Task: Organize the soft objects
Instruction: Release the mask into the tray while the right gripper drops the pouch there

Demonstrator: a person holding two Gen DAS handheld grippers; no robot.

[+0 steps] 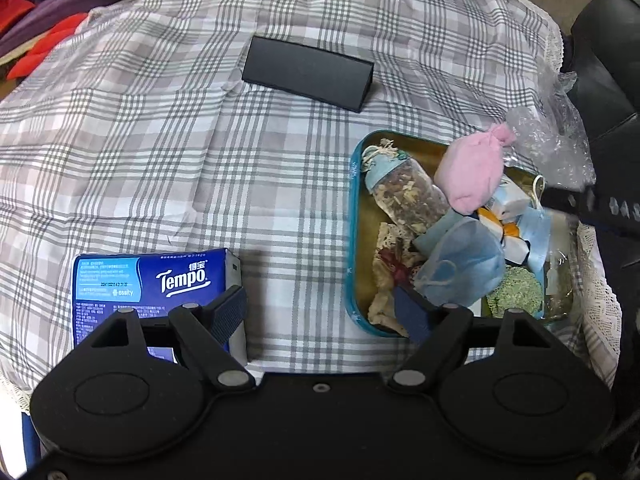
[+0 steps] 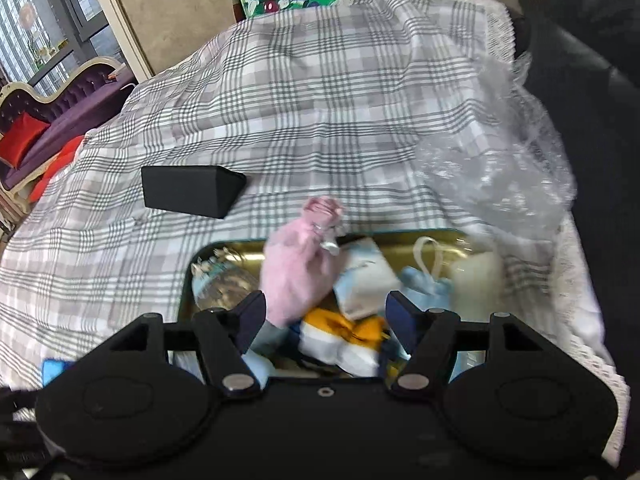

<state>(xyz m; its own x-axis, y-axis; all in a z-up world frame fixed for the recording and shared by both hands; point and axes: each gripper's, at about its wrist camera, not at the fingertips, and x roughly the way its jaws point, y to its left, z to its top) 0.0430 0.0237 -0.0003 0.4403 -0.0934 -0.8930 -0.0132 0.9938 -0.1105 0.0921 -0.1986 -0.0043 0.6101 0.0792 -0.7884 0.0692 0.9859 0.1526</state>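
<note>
A teal-rimmed gold tin (image 1: pixel 354 240) (image 2: pixel 188 280) lies on the plaid cloth, filled with soft bits: a blue face mask (image 1: pixel 460 268), a bottle of dried scraps (image 1: pixel 408 196), a green knitted piece (image 1: pixel 516 292) and a white-and-orange plush (image 2: pixel 344 336). A pink drawstring pouch (image 1: pixel 472 176) (image 2: pixel 300 276) sits atop the pile, blurred in the right wrist view. My right gripper (image 2: pixel 326 316) is open just above the tin, with the pouch's lower end near its left finger; the pads do not press it. My left gripper (image 1: pixel 320 312) stands open over bare cloth beside the tin.
A blue Tempo tissue box (image 1: pixel 160 284) stands by my left finger. A black triangular case (image 1: pixel 308 74) (image 2: pixel 192 192) lies farther back on the cloth. Crumpled clear plastic (image 1: pixel 560 140) (image 2: pixel 492 184) sits behind the tin. A black leather seat (image 2: pixel 580 80) borders the right.
</note>
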